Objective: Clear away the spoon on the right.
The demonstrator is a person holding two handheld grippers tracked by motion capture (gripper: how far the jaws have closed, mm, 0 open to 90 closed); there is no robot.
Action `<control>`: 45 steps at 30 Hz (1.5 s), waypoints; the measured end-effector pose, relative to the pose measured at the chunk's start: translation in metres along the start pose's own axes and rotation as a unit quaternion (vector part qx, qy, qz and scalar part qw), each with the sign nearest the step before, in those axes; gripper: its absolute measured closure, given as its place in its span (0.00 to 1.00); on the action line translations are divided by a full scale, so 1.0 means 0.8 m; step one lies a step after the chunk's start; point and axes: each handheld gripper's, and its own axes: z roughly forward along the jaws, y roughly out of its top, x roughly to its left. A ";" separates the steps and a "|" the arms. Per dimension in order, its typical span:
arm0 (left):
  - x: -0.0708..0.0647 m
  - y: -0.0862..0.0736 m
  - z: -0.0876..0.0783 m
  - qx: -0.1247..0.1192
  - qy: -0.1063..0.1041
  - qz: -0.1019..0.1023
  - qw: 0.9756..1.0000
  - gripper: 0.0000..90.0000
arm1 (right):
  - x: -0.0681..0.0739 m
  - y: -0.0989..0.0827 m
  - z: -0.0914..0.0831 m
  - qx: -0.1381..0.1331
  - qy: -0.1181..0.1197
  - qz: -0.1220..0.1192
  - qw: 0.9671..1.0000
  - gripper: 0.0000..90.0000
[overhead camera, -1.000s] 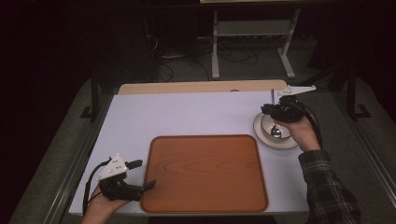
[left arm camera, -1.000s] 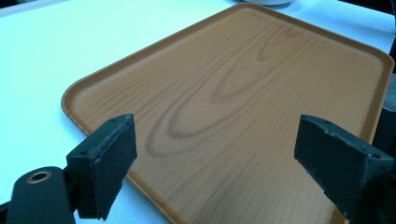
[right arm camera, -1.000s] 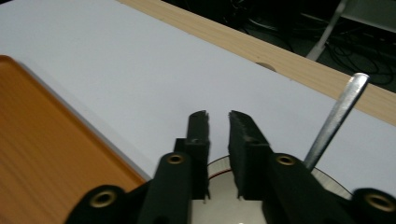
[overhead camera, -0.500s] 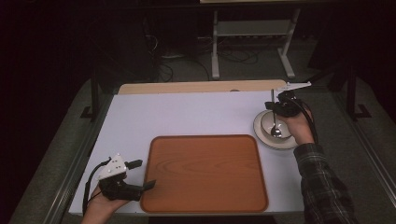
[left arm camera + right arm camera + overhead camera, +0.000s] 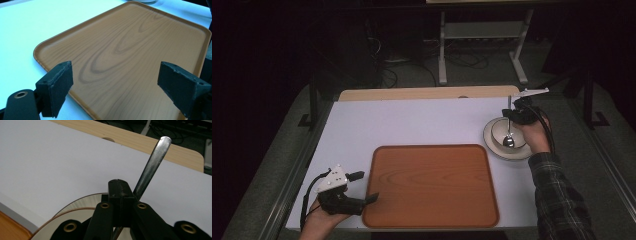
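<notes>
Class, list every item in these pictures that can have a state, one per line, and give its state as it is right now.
Left hand-held gripper: open, jaws apart at the tray's near left edge, holding nothing.
Right hand-held gripper: shut on the spoon's handle.
Spoon: held steeply, its scoop down in the bowl.
Bowl: upright on the plate.
Plate: flat on the table, right of the tray.
Tray: flat, empty.

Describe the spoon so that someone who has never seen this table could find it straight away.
Start at the big wooden tray in the middle of the white table, then look right to the round bowl beside it. The spoon stands in that bowl, its handle clamped in the right gripper. It is the one slim, shiny metal piece there.
</notes>
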 end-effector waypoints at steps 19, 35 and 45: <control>-0.001 0.000 0.001 0.003 -0.002 0.002 1.000 0.14 | -0.018 -0.010 -0.015 0.006 -0.025 0.020 0.999 1.00; -0.003 0.000 0.003 0.005 -0.003 0.004 1.000 0.14 | -0.030 -0.028 -0.031 0.011 -0.034 0.031 0.999 1.00; -0.004 0.001 0.003 0.005 -0.004 0.006 1.000 0.14 | -0.030 -0.038 -0.042 0.014 -0.041 0.025 0.999 1.00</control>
